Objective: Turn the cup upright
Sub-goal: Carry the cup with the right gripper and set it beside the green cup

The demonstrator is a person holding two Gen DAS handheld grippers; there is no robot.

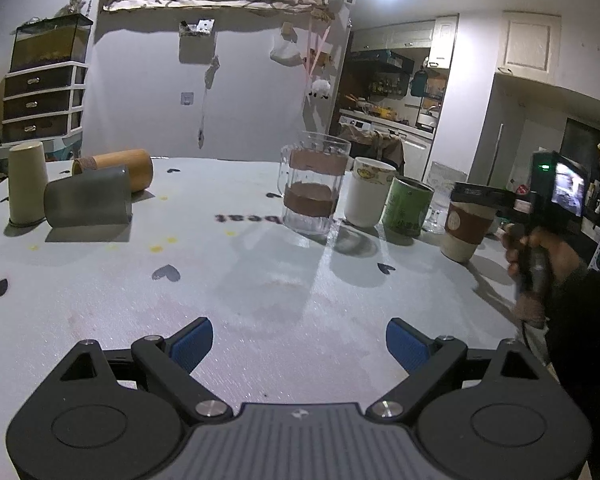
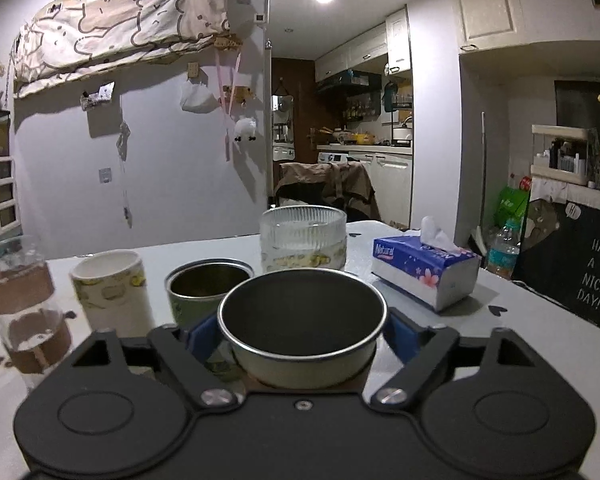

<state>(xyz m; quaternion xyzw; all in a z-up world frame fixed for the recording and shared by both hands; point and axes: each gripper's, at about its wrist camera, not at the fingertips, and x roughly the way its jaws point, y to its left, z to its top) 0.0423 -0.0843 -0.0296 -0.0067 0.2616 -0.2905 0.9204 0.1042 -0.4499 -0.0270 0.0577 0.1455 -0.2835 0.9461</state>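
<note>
Four cups being seen upright in row on table (image 1: 260, 300): glass cup (image 1: 314, 184), white cup (image 1: 368, 192), green cup (image 1: 406, 208), sleeved cup (image 1: 466, 226). Sleeved cup (image 2: 302, 330) being gripped upright by right gripper (image 2: 302, 336), interior looking empty. Three more at far left: one inverted (image 1: 26, 184), two being left on sides (image 1: 88, 196). Left gripper (image 1: 299, 340) being held wide, empty.

You see nine cups on the counter (image 1: 260, 300): five upright, one cream cup (image 1: 27, 184) upside down, two on their sides, a grey cup (image 1: 88, 202) and a bamboo cup (image 1: 120, 168), plus one ribbed glass bowl-like cup (image 2: 303, 238). One blue tissue box (image 2: 424, 270) too.
</note>
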